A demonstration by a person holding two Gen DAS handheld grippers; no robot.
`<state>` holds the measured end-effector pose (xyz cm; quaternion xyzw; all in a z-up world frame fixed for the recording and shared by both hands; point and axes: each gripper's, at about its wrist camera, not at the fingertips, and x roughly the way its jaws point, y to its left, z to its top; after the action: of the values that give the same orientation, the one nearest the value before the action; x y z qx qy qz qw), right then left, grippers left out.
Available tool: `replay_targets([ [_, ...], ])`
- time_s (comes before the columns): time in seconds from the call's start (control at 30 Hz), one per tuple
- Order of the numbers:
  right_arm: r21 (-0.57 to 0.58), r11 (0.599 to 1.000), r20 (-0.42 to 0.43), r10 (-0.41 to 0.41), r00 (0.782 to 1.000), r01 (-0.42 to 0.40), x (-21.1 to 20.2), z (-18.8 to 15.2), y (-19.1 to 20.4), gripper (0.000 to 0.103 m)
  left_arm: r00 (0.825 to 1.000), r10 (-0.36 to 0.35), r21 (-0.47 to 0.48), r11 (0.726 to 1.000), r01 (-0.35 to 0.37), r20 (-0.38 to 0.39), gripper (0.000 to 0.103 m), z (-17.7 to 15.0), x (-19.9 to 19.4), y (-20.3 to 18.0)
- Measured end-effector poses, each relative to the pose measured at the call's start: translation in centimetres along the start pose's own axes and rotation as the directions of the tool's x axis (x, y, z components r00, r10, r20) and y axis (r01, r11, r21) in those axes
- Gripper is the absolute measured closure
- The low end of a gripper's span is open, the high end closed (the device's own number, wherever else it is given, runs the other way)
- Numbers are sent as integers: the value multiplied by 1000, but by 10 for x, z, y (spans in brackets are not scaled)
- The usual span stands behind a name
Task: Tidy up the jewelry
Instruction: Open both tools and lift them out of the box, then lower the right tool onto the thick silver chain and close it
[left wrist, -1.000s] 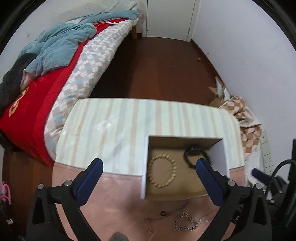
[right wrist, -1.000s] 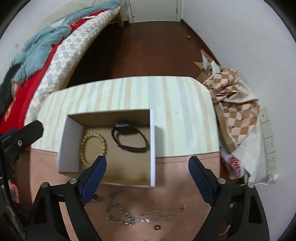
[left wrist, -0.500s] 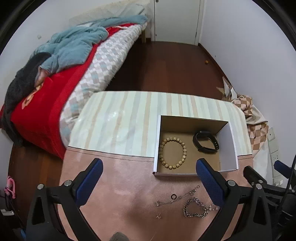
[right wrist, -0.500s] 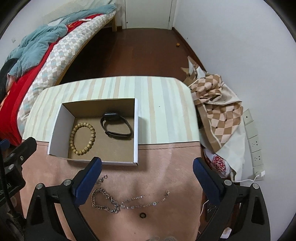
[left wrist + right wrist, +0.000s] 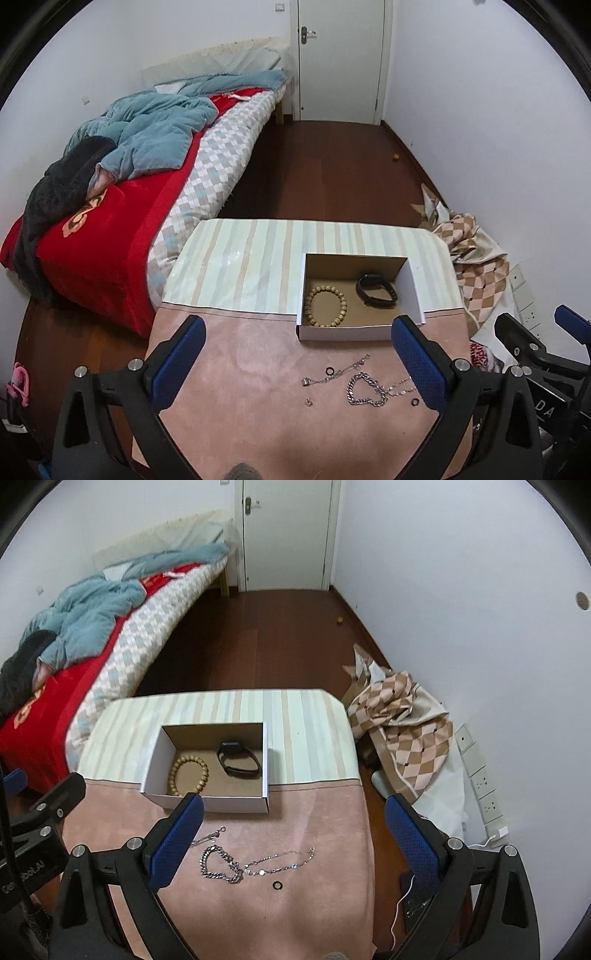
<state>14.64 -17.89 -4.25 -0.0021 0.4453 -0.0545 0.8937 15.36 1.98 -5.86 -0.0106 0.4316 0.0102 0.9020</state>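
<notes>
**A:** Where does the jewellery lie, taking the open cardboard box (image 5: 207, 771) as the landmark?

**B:** Inside the box rest a wooden bead bracelet (image 5: 188, 771) and, to its right, a black band (image 5: 238, 763). On the pink cloth just in front of the box lie a chunky silver chain (image 5: 219, 864), a thin silver chain (image 5: 280, 862) touching its right end, and a small dark ring (image 5: 277, 885) nearest the camera.

**B:** The thin chain's long axis runs left to right, parallel to the box front.

**A:** And the grippers?

**B:** The right gripper (image 5: 293, 838) hangs above the loose pieces, jaws spread wide and empty. The left gripper (image 5: 299, 363) is likewise wide and empty.

**A:** Which is nearer?

**B:** Probably the right: the chains sit centred between its fingers, but towards the left gripper's right finger.
</notes>
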Motion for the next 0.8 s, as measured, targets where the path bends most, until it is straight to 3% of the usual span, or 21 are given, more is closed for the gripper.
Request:
replay_targets([
  [0.2, 37, 998, 31, 46, 998, -47, -33, -7, -9, 3, 1000, -6, -9, 1000, 7, 26, 0, -7, -25, 2],
  [0.3, 57, 996, 7, 73, 997, -73, -32, -17, -12, 3, 1000, 27, -24, 999, -27, 15, 0, -17, -24, 8],
  [0.43, 82, 989, -86, 130, 988, -123, 0, -45, -15, 3, 994, 95, -46, 994, -97, -47, 0, -41, -4, 17],
  [0.53, 100, 980, -165, 188, 968, -173, 37, -69, -13, 4, 985, 137, -47, 989, -142, -104, 0, -62, 20, 23],
  [0.67, 102, 964, -235, 264, 936, -246, 87, -91, 1, 33, 968, 170, -47, 982, -181, -187, 0, -87, 58, 32],
  [0.8, 29, 963, -280, 267, 922, -270, 133, -101, 21, 37, 949, 177, -42, 980, -194, -260, 0, -106, 94, 36],
])
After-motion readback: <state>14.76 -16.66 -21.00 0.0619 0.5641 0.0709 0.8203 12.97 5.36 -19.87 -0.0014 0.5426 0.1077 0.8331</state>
